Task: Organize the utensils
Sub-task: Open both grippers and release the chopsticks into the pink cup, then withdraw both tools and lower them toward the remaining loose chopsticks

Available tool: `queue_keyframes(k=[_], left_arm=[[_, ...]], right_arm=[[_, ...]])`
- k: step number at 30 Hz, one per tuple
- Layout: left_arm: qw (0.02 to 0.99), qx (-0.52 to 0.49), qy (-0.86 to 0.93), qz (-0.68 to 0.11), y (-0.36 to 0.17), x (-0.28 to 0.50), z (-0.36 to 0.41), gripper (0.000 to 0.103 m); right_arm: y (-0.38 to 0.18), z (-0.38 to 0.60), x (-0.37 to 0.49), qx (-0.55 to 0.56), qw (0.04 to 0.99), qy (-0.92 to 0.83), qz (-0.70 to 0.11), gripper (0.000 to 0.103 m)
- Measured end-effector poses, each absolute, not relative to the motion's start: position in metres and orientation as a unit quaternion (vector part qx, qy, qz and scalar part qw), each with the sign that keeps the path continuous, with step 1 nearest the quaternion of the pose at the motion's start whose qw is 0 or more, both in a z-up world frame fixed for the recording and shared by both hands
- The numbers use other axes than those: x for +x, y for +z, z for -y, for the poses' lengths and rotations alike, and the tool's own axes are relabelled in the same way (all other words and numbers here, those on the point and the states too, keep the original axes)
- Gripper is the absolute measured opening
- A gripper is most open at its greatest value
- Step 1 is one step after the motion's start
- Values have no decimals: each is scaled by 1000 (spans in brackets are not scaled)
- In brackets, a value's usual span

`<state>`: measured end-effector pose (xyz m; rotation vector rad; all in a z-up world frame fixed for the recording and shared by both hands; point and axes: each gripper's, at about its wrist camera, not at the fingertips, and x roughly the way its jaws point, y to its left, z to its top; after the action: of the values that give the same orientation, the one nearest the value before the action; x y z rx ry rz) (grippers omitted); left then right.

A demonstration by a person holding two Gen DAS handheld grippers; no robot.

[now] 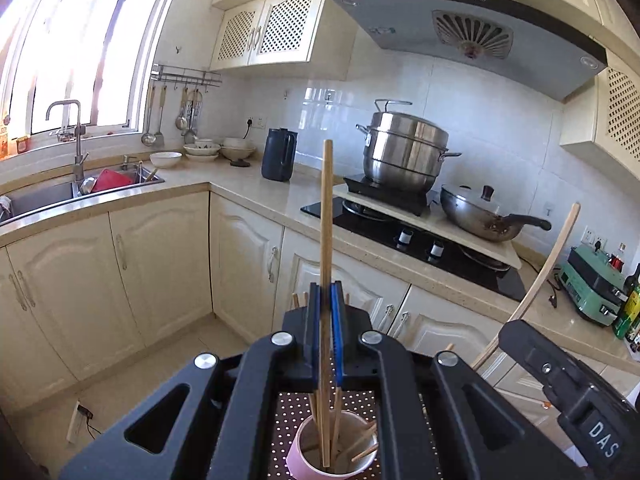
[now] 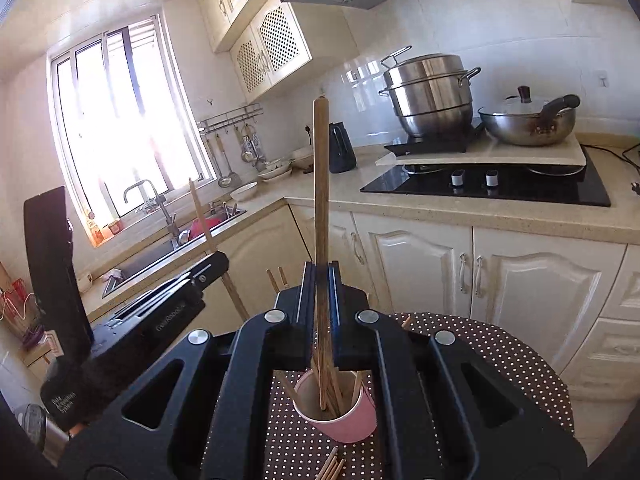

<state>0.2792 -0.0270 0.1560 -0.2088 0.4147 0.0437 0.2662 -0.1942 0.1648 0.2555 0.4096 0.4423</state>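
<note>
White letters "DAS" stand on the right gripper (image 1: pixel 576 396); "GenRobot" lettering marks the left gripper (image 2: pixel 160 316), seen alongside.

Blown-out window (image 2: pixel 132 128) daylight; sharp, fisheye-bent edges.

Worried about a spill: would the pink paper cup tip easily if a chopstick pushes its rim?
Probably. The pink cup looks thin, light paper, and its chopsticks lean well above the rim, making it top-heavy. It already looks tilted on the dotted cloth, so a sideways nudge could topple it.
</note>
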Motion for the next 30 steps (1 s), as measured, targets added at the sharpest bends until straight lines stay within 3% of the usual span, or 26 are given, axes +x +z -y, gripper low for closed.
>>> queue_keyframes(k=[12,15,16,18,20,30], left_arm=[[971,-61,32,-230,105,278,17,8],[969,-55,31,-237,98,275,9,17],[970,-52,30,-237,96,272,6,25],[970,-50,30,-238,94,268,1,26],[969,-49,26,-240,93,264,-4,27],[977,-29,12,-212,94,228,-10,41]], right_arm=[[105,172,278,89,937,210,-265,7],[97,172,275,84,932,204,-286,8],[94,174,275,86,931,201,-293,12],[90,179,273,92,929,193,-301,27],[88,185,268,95,934,176,-296,70],[86,201,246,102,937,149,-299,76]])
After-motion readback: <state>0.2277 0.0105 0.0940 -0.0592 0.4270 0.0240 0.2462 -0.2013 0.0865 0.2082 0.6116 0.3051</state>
